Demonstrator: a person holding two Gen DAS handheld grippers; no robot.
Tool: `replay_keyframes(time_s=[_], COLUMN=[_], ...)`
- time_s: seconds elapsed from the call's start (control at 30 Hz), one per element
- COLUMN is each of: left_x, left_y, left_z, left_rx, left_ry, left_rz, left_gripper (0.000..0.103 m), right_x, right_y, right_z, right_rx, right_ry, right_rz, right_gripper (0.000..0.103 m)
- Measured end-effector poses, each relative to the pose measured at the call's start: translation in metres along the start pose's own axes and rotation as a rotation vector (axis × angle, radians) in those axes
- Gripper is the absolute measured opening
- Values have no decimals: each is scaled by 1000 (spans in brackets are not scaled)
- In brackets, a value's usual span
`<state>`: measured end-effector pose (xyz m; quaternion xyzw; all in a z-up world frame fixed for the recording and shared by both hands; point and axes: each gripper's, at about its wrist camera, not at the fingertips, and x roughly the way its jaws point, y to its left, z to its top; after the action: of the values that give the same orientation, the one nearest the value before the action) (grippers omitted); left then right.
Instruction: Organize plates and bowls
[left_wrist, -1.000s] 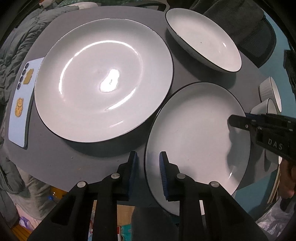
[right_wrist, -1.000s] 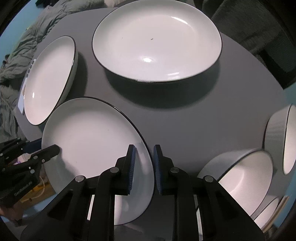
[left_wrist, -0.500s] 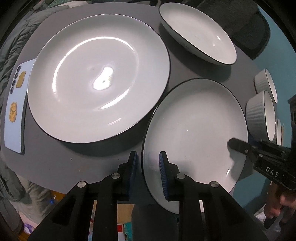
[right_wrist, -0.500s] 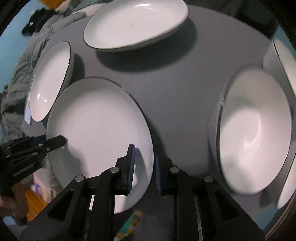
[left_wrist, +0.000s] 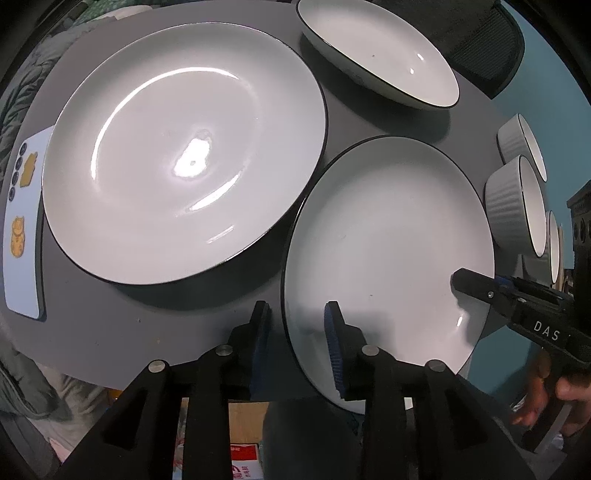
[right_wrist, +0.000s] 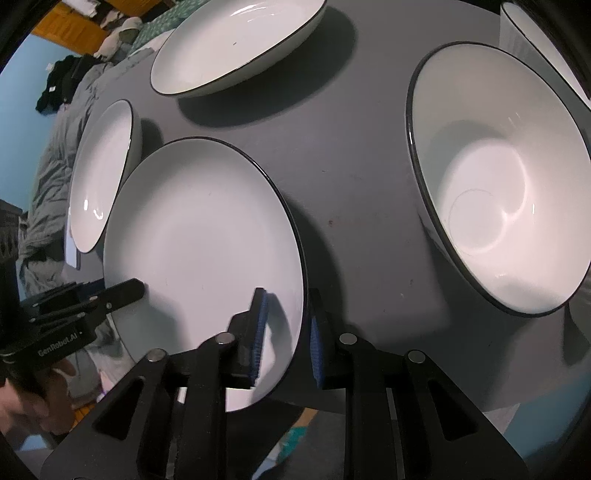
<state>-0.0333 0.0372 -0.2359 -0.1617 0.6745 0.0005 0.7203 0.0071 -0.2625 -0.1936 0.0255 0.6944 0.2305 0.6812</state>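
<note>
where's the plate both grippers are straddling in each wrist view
Left wrist view: the near plate fills the lower right, its rim between the left gripper fingers.
Right wrist view: the same plate lies lower left, its rim between the right gripper fingers.
Shared landmark: the oval dish, top right in the left view, top centre in the right.

1. Left gripper (left_wrist: 297, 343): jaws, just opened wider, straddle the near-left rim of the near plate (left_wrist: 388, 266), pads clear of it.
2. Right gripper (left_wrist: 476, 286): fingers at that plate's right rim.
3. Large plate (left_wrist: 184, 147), far left.
4. Shallow bowl (left_wrist: 380, 55), far.
5. Ribbed bowls (left_wrist: 513, 206), right.
6. Phone (left_wrist: 24, 229), left table (left_wrist: 110, 332) edge.
</note>
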Motion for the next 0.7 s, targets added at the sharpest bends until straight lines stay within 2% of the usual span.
replay_keyframes(time_s=[0.17, 0.3, 0.43, 0.7], left_x=[2, 2, 5, 8], left_y=[-3, -6, -10, -14], left_z=[2, 2, 6, 13], left_rx=[10, 17, 4, -19], left_ry=[4, 2, 10, 32], left_rz=[-5, 1, -13, -13], left_gripper=[30, 30, 26, 27], right_x=[-1, -1, -2, -5], right_y=[-1, 1, -2, 0], right_z=[-1, 0, 3, 10], right_rx=[46, 47, 51, 49], right_ry=[5, 7, 24, 33], right_rz=[-1, -31, -27, -30], right_gripper=[19, 17, 17, 17])
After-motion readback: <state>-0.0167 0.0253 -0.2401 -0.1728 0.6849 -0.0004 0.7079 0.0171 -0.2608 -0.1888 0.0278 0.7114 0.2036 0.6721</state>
